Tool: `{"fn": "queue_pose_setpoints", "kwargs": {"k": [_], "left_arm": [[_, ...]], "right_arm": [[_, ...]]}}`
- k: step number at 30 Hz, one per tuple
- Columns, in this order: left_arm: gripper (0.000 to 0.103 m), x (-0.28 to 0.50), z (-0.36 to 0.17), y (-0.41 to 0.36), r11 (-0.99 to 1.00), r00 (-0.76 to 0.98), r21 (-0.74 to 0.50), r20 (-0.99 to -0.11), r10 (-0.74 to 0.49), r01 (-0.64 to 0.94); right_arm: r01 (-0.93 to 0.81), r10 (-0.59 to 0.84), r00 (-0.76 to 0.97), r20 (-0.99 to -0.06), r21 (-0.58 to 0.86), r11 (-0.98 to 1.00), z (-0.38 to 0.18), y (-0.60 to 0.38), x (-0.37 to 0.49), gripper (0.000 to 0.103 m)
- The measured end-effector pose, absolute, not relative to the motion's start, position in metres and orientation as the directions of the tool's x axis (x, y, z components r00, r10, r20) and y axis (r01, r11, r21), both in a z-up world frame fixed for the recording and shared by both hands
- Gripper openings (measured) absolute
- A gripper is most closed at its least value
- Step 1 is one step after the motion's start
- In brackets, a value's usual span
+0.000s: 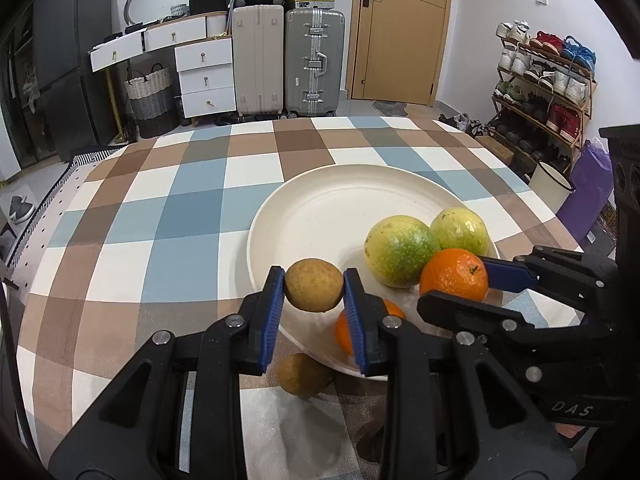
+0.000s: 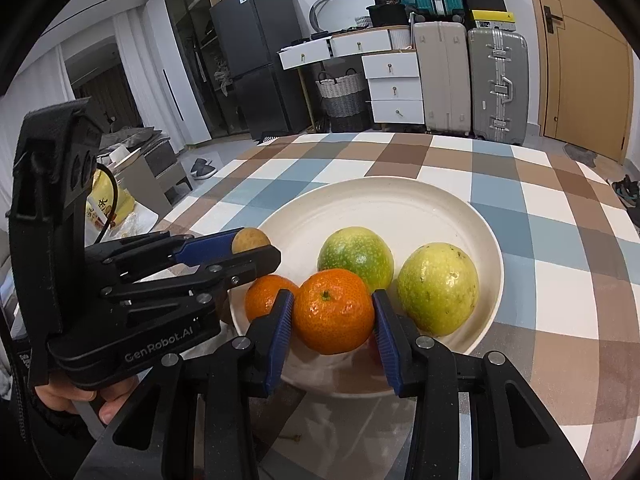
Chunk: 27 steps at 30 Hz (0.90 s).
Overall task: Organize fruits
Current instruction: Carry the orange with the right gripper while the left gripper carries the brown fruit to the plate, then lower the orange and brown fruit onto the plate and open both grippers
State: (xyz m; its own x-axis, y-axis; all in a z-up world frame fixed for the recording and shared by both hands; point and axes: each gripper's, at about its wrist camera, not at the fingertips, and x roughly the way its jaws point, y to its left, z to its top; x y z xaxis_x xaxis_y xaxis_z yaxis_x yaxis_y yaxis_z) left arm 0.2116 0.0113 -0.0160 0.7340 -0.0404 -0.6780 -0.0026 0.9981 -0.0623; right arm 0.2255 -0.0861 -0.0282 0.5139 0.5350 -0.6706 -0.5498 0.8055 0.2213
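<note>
A: What is each gripper carrying right now?

B: The left gripper (image 1: 314, 286) is clamping a small brown fruit (image 1: 314, 285) between its blue pads, pinching it across the widest part. It is hanging over the near rim of the cream plate (image 1: 320, 208). The right gripper (image 2: 333, 314) is squeezing an orange (image 2: 334, 310) the same way, just above the plate's near side.

A: And what is already sitting in the plate?

B: 2 yellow-green fruits (image 2: 356, 256) are resting side by side in it, with a second orange (image 2: 266, 296) lying beside the held one, at the near edge. 1 more brown fruit (image 1: 302, 374) is waiting on the checked tablecloth (image 1: 160, 216), just outside the rim and under the left gripper.

A: How are these going to handle?

B: I am judging both held fruits as light and round, so they are likely rolling the moment they are freed. The orange's peel is looking soft and a little giving, so a gentle squeeze across the middle is suiting it. The brown one is looking firmer and drier, offering decent friction. Setting each down low, against its neighbours, is looking safest.
</note>
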Motion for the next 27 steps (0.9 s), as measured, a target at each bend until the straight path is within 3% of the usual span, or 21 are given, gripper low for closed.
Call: {"fn": "queue_pose_setpoints", "kwargs": {"k": [21, 27], "left_arm": [[0.027, 0.215, -0.018, 0.017, 0.997, 0.733, -0.072, -0.68, -0.033, -0.022], [0.027, 0.213, -0.016, 0.015, 0.998, 0.728, -0.061, -0.684, -0.034, -0.011]], "right_arm": [[-0.512, 0.505, 0.549, -0.666, 0.21, 0.833, -0.027, -0.087, 0.242, 0.04], [-0.509, 0.51, 0.611, -0.606, 0.192, 0.839, -0.006, -0.097, 0.231, 0.05]]}}
